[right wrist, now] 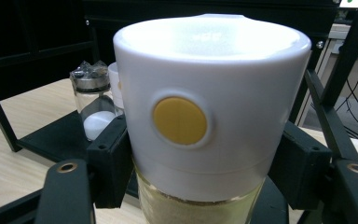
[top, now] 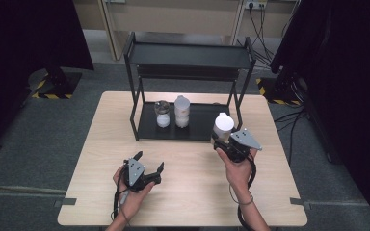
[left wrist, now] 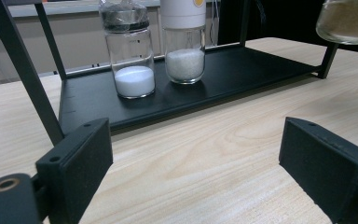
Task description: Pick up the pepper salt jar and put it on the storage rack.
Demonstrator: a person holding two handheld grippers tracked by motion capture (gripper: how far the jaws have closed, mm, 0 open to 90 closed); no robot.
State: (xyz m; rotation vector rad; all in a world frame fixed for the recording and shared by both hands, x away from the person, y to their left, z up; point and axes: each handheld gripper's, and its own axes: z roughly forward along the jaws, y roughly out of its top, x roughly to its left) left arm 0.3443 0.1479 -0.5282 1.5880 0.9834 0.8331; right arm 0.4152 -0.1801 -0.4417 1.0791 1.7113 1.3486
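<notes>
Work in hand: placing seasoning jars on the lower shelf [top: 200,126] of a black two-tier rack [top: 188,53] at the far side of the wooden table [top: 183,202].

Right gripper [top: 223,139]: jaws clamped on either side of a white-capped jar [top: 222,126], gripping at the seam where cap meets glass. In the right gripper view the jar [right wrist: 205,126] stands upright between the jaws, with a yellow button on the cap and tan powder below.

Jar position: lifted, just in front of the rack's right front leg, near the shelf's right end. From the left gripper view its glass base [left wrist: 347,21] hangs clear of the table. Not yet on the shelf.

Left gripper [top: 148,166]: jaws spread wide, nothing between them; held low over the near-left of the table, well apart from the rack. Bare wood lies between its jaws in its own view.

Already on shelf: a metal-capped glass jar [left wrist: 128,51] with fine white powder, and just beside it a white-capped grinder jar [left wrist: 182,39] with coarse white grains. Both upright, toward the shelf's left half.

Done, by my reading: two jars shelved, third picked up and brought to the rack.

Left: move the held jar in over the shelf's free right half, set it down, release.

Top tier: bare as far as visible.
</notes>
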